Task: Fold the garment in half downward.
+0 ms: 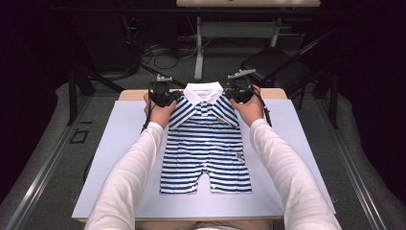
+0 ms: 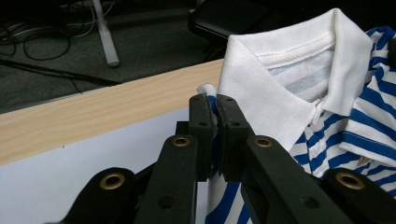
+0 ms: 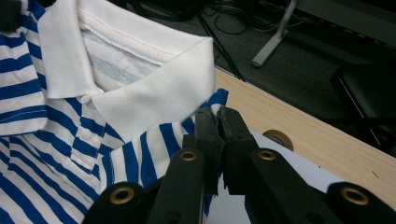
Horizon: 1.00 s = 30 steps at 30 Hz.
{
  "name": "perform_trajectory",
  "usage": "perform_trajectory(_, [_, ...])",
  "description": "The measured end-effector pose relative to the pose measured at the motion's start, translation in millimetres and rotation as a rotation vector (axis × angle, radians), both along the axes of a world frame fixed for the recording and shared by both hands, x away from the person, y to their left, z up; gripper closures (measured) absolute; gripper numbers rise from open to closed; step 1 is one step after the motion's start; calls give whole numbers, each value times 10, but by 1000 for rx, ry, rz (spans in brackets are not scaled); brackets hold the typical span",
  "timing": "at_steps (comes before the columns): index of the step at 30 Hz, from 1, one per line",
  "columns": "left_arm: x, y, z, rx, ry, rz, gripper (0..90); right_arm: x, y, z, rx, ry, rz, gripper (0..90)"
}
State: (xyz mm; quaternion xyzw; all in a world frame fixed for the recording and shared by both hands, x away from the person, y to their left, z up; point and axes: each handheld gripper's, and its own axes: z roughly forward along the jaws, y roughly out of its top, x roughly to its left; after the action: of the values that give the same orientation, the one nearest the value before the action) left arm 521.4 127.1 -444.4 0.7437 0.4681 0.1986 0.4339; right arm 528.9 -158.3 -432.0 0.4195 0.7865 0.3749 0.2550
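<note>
A small blue-and-white striped romper [image 1: 206, 148] with a white collar [image 1: 204, 93] lies flat on the pale table [image 1: 119, 158], collar at the far end. My left gripper [image 1: 165, 96] is shut on its left shoulder. In the left gripper view the jaws pinch striped cloth [image 2: 212, 100] beside the collar [image 2: 280, 79]. At the other shoulder my right gripper [image 1: 238, 92] is shut too. The right gripper view shows its jaws clamped on the fabric edge [image 3: 215, 103] under the collar [image 3: 154, 93]. White-sleeved forearms run along both sides of the garment.
The table's wooden far edge [image 2: 93, 116] sits just beyond the shoulders. Past it are a white desk leg [image 1: 198, 48], floor cables [image 1: 158, 57] and a dark chair [image 1: 273, 62]. Bare table surface lies left and right of the romper.
</note>
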Motion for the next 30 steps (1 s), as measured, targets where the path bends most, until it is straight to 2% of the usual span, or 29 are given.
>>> perform_trajectory(10, [-184,-27,-54,17,-10,-11,864,-176,-12,-49,11,-4,17,872])
perform_trajectory(16, [-289,-4,-88,0,-28,-21,864,-281,-22,-72,21,-9,32,872])
perform_trajectory(18, [-320,5,-105,-5,-22,-24,863,-323,-33,-82,30,-7,38,872])
perform_trajectory(25, [-472,-4,-158,10,-51,-41,863,-470,-70,-132,41,-9,52,872])
perform_trajectory(30, [-575,8,-210,-3,-65,-54,864,-568,-95,-179,53,-6,62,872])
